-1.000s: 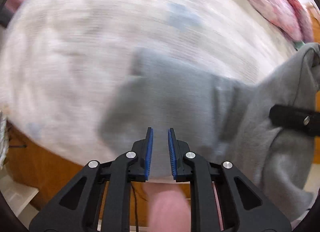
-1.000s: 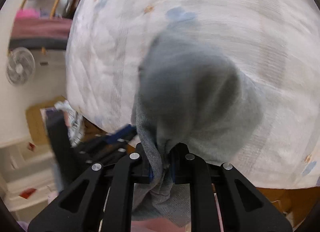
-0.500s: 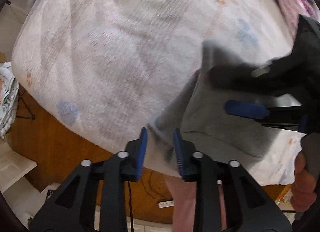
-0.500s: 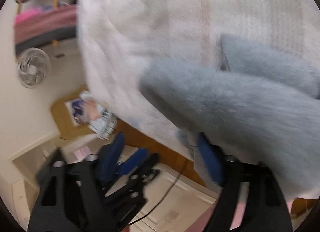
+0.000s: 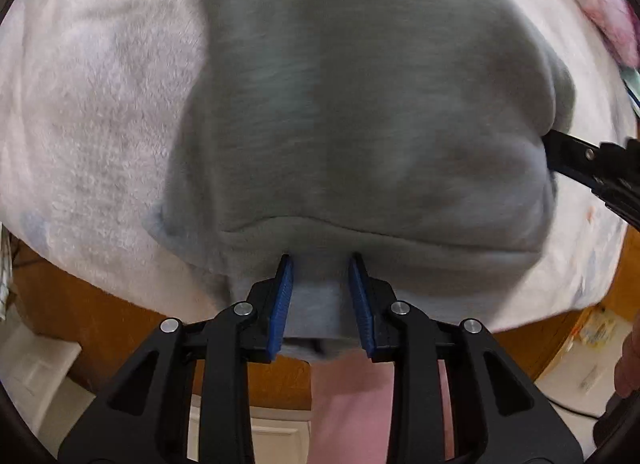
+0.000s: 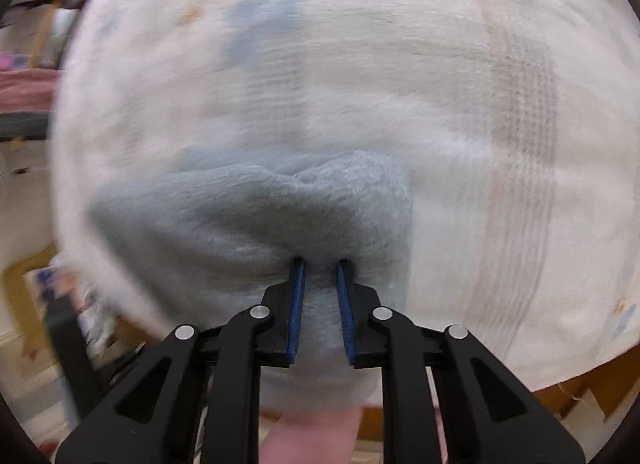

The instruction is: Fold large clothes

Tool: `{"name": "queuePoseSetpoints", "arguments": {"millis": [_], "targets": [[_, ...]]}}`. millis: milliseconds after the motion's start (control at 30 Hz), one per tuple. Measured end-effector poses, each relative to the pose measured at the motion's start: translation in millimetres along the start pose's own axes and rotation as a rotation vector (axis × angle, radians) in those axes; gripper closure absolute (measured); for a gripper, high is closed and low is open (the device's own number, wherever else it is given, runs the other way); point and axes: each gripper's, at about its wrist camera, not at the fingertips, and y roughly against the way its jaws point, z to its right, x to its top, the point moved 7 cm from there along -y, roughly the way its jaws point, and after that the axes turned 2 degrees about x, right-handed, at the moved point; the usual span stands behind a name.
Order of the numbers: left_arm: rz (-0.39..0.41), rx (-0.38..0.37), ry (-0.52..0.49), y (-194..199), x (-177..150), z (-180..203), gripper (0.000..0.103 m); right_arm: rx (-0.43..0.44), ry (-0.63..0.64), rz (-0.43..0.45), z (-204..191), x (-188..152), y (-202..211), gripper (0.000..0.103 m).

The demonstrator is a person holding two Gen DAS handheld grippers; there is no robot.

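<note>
A large grey sweatshirt (image 5: pixel 360 103) lies spread over a white patterned bedspread (image 5: pixel 92 103). My left gripper (image 5: pixel 320 264) sits at the garment's near hem, its blue-padded jaws set apart with the grey cloth between them. In the right wrist view the same grey sweatshirt (image 6: pixel 256 215) lies bunched at the bed's edge, and my right gripper (image 6: pixel 320 264) has its jaws narrowly apart around a fold of it. The right gripper's black fingers (image 5: pixel 588 159) also show at the garment's right side in the left wrist view.
The bedspread (image 6: pixel 460 83) hangs over a wooden bed frame (image 5: pixel 80 304). A pink floral blanket (image 5: pixel 596 3) lies at the far right of the bed. Shelves and clutter (image 6: pixel 24 83) stand left of the bed.
Both grippers swung back to the bed. The right gripper opened wide, then closed in around a fold of the sweatshirt. The left gripper moved onto the near hem, which now lies between its jaws.
</note>
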Motion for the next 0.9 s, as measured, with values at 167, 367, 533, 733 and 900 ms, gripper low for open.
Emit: {"name": "queuePoseSetpoints", "arguments": {"millis": [167, 367, 533, 733, 900], "targets": [[0.161, 0.052, -0.077, 62, 29, 9, 0.077, 0.074, -0.09, -0.008, 3, 11, 34, 0.089], [0.246, 0.092, -0.143, 81, 85, 31, 0.077, 0.161, 0.01, -0.108, -11, 21, 35, 0.084], [0.208, 0.173, -0.202, 34, 108, 39, 0.078, 0.086, 0.049, -0.064, -15, 27, 15, 0.09], [0.205, 0.176, -0.229, 28, 112, 36, 0.078, 0.109, 0.028, -0.077, -14, 29, 10, 0.09], [0.215, 0.183, -0.204, 43, 103, 30, 0.066, 0.205, -0.053, -0.1, -10, 24, 31, 0.079]]}}
